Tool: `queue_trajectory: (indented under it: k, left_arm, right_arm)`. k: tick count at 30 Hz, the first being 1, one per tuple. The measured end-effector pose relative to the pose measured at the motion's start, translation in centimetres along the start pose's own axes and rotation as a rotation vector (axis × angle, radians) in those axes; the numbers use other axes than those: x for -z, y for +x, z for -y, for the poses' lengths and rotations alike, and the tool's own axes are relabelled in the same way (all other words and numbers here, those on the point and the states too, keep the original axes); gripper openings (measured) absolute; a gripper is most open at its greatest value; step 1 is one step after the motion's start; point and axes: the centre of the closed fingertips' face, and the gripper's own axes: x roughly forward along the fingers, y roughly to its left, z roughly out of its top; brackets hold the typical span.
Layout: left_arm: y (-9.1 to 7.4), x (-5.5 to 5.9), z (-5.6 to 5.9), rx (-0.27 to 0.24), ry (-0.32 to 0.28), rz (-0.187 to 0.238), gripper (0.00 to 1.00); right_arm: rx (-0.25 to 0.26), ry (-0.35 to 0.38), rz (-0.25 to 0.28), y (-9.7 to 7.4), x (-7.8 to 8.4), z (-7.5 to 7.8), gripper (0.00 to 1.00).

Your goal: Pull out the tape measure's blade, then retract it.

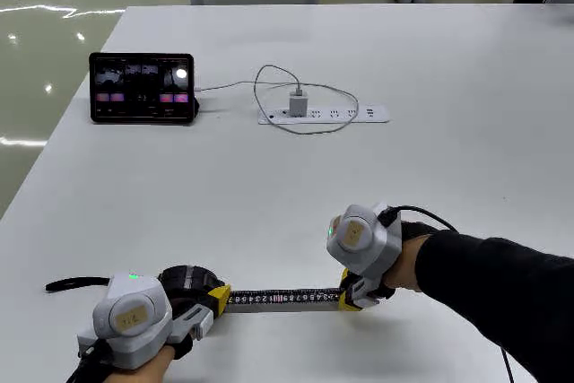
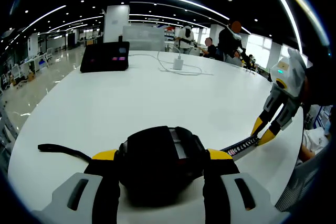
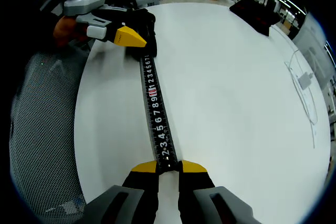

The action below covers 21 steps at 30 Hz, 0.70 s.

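Left gripper (image 1: 204,306), near left: jaws clamped on tape measure case (image 2: 160,161), compact, rigid, probably weighty; its flat sides suit gripping. Blade (image 3: 156,108): thin, springy, slick steel, a short length drawn rightward along table (image 1: 359,177). Right gripper (image 3: 169,167): jaws pinched on blade's end, the sensible hold

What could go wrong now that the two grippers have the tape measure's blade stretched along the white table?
The right gripper pinches just the end of the thin numbered blade; if it slips, the blade may whip back into the round black tape measure case. The left gripper clamps that rounded case by its sides, so a hard pull might twist it loose.
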Motion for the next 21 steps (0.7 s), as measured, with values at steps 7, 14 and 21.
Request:
queue_trajectory:
  k: [7, 14, 21]
  left_arm:
    - [-0.03, -0.01, 0.02, 0.000, 0.000, -0.001, 0.60]
    - [-0.06, -0.02, 0.04, 0.001, -0.001, -0.004, 0.60]
    - [-0.09, 0.00, 0.04, 0.001, -0.004, -0.007, 0.60]
  right_arm:
    - [0.002, -0.001, 0.002, 0.07, -0.22, -0.06, 0.10]
    - [0.000, 0.003, 0.000, 0.14, -0.48, -0.09, 0.10]
    - [0.005, -0.004, -0.008, 0.28, -0.80, -0.20, 0.10]
